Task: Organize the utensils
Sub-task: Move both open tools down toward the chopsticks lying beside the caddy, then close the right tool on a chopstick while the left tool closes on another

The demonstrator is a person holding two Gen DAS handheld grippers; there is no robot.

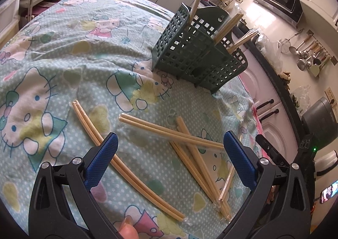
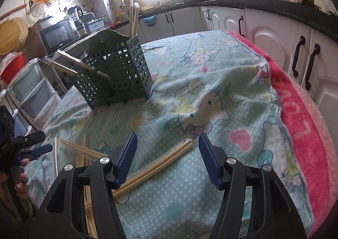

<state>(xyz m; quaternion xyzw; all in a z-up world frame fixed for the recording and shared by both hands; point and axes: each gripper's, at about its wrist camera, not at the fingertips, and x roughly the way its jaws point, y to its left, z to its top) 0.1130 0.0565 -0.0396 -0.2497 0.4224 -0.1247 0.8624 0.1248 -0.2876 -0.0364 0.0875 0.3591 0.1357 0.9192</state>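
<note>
Both grippers, left and right, hang spread and empty. Chopsticks lie between and under their fingers. Beyond stands a basket.

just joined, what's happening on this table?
A person holds a gripper in each hand over a cartoon-print cloth. Both the left gripper and right gripper are open and empty. Several wrapped chopstick pairs already stand in the green slotted holder. More lie loose: a crossed pile ahead of the left gripper and one separate pair under the right. Nothing is gripped yet.
</note>
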